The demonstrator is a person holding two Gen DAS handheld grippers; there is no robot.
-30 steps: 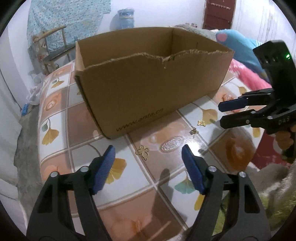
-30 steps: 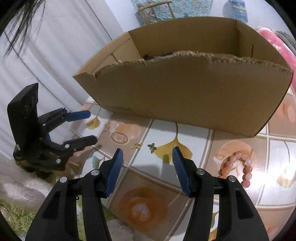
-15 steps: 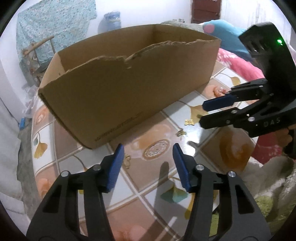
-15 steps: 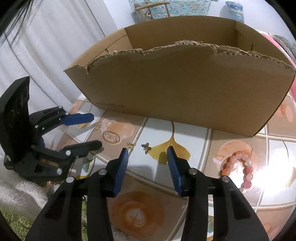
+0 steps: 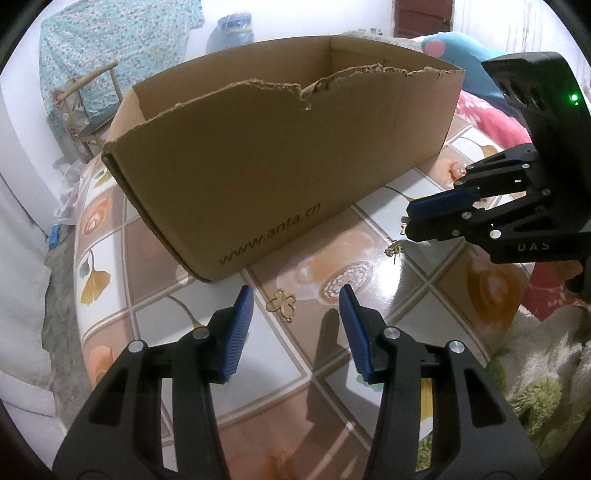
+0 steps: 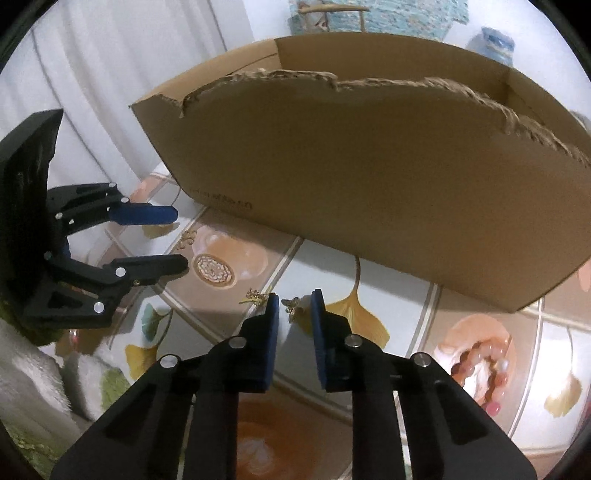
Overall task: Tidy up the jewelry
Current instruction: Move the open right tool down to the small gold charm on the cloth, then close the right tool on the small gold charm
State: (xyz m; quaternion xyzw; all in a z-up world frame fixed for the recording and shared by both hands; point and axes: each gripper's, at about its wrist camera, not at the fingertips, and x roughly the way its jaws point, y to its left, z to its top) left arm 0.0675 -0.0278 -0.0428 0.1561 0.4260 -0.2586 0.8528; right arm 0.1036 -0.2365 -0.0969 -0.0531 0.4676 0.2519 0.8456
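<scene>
An open cardboard box [image 5: 280, 162] stands on the tiled table. A gold butterfly-shaped piece [image 5: 282, 303] lies just ahead of my left gripper [image 5: 295, 325], which is open around nothing. Two small gold pieces lie on the table: one [image 6: 255, 295] left of my right gripper's tips, one [image 6: 292, 306] between its fingers. My right gripper [image 6: 293, 308] is narrowly open and low over that piece; it also shows in the left wrist view [image 5: 410, 216]. A pink bead bracelet [image 6: 480, 365] lies at the right.
The box's front wall [image 6: 369, 177] rises close behind the small pieces. The table's edge [image 5: 491, 354] runs near a fluffy white and green rug [image 5: 546, 373]. A chair [image 5: 88, 110] and a water jug [image 5: 232, 26] stand behind.
Both grippers have moved forward and down toward the table. My right gripper's jaws have narrowed around the small gold piece. My left gripper has come closer to the butterfly piece.
</scene>
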